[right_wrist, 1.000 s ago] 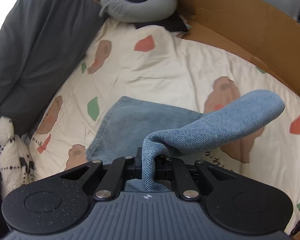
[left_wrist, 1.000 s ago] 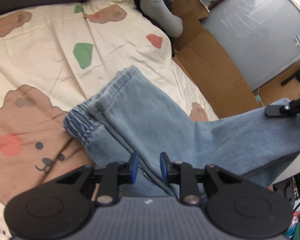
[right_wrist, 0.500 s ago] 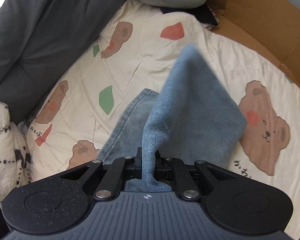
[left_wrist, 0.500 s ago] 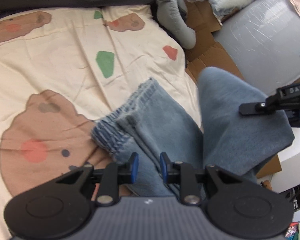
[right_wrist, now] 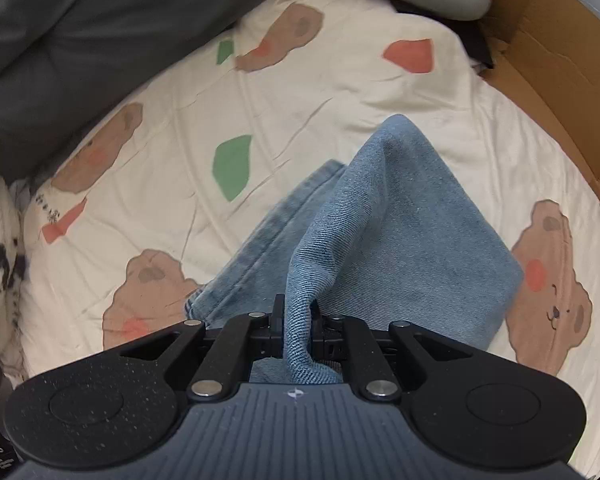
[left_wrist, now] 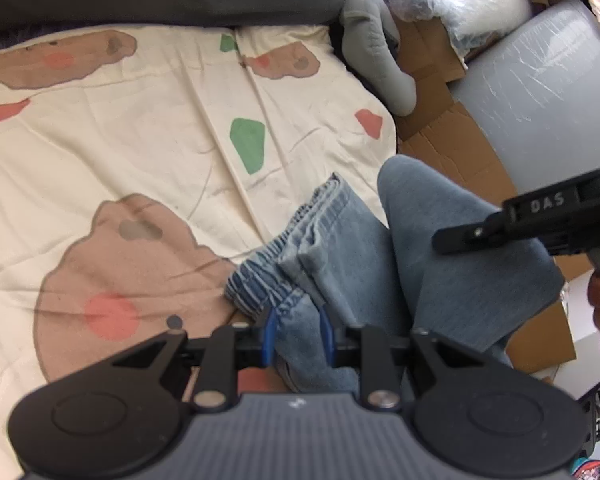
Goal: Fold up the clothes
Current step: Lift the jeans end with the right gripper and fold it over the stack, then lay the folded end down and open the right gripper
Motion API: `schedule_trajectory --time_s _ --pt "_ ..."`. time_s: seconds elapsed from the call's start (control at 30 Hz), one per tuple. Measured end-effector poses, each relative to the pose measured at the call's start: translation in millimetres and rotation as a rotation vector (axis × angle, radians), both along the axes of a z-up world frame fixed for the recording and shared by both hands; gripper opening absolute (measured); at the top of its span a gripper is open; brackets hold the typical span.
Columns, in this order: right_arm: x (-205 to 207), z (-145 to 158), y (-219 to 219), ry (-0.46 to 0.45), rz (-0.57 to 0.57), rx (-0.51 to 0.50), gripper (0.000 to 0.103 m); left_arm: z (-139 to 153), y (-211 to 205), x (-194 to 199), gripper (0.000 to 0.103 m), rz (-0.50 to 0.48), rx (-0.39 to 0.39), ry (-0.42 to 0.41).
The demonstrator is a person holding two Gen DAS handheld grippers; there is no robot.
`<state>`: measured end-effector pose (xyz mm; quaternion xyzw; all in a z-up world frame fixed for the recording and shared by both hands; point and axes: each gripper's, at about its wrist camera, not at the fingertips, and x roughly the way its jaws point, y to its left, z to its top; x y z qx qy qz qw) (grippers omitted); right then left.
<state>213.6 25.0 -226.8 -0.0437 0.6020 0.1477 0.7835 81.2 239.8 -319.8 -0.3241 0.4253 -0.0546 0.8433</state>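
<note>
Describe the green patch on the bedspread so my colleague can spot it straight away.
Start from the cream bedspread printed with brown bears. Just beyond the far end of the blue jeans lying on it sits the green patch, an angular flat shape. A smaller green one lies farther back near the dark pillow; the remaining small patches are coral red.

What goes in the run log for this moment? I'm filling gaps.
step: folding jeans | right gripper: shut on jeans | left gripper: around jeans
</note>
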Motion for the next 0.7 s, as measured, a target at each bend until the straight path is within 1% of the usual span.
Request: schedule_trajectory --time_s 0.13,0.2,0.3,0.37,0.43,0.47,0.53,0.63,0.7 --pt "0.9 -11.7 12.8 0.018 0.01 -0.008 0.007 3.0 4.1 0.5 0.024 0.011 0.001 -0.005" --pt "0.6 -20.0 15.8 0.027 -0.009 0.001 0.008 4.6 6.5 0.9 0.024 0.014 0.001 -0.008" --pt "-0.3 -30.1 18.8 0.041 -0.047 0.022 0.015 6.5 10.2 1.7 0.024 0.026 0.009 -0.012" --pt "-2.9 -25.7 17.2 0.043 -0.071 0.046 0.023 7.4 13.1 2.0 0.024 0.053 0.001 -0.001" --pt "-5.7 -15.6 11.6 0.06 -0.088 0.114 0.029 10.7 14.3 2.8 0.024 0.061 -0.004 -0.014" --pt "-6.8 -10.4 7.9 0.071 -0.101 0.16 0.031 12.6 13.7 4.5 0.024 0.055 0.008 -0.021" --pt "-8.5 -0.6 2.7 0.079 -0.12 0.221 0.032 15.6 12.8 9.0 0.025 0.044 0.031 -0.027" --pt "-10.1 15.6 -8.7 0.051 -0.119 0.258 0.032 20.8 15.2 15.7 0.025 0.047 0.059 -0.023" --pt "-11.6 23.7 -25.8 0.03 -0.121 0.277 0.033 26.6 14.7 19.7 0.029 0.039 0.095 -0.028"
